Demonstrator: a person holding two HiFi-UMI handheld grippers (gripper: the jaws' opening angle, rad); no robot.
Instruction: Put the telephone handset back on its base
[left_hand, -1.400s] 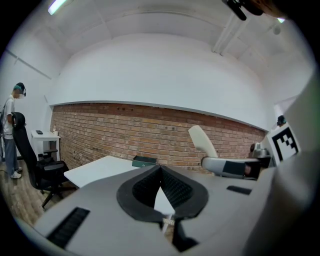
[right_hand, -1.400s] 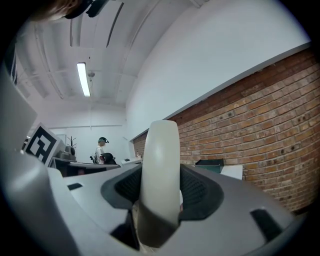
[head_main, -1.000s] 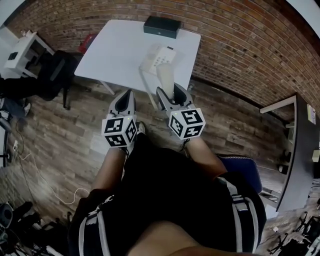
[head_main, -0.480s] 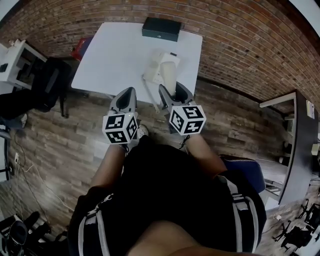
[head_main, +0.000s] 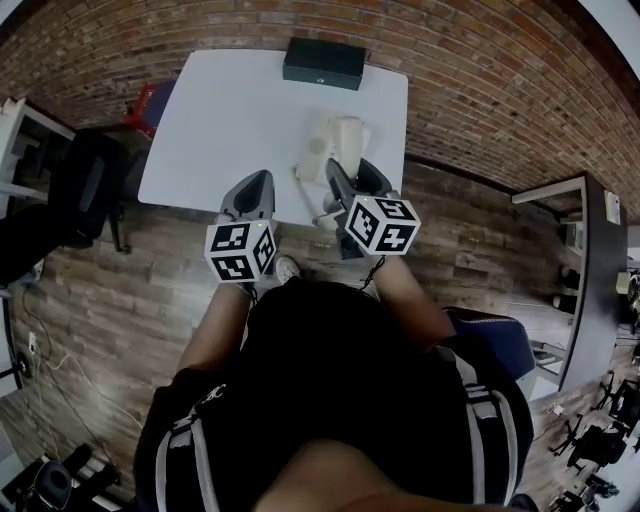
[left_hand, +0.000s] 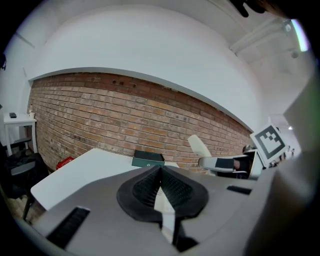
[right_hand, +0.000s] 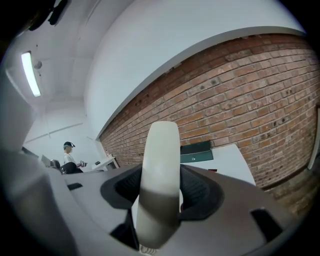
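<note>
Seen from the head camera, a person in dark clothes stands at the near edge of a white table (head_main: 230, 110) against a brick wall, a gripper in each hand. The right gripper (head_main: 345, 185) holds a cream telephone handset (head_main: 350, 140) just beside the telephone base (head_main: 318, 150), which sits near the table's right side. Whether the two touch cannot be told from above.

The right gripper view settles the grip. The handset (right_hand: 160, 175) stands upright, clamped between both dark pads, with a dark green box (right_hand: 196, 152) on the table behind it and a distant person in a cap (right_hand: 67, 157) at far left.

The left gripper (head_main: 252, 190) hovers over the table's front edge. Its own view shows the jaws closed together on nothing, and, off to the right, the handset (left_hand: 200, 146) jutting from the other gripper.
</note>
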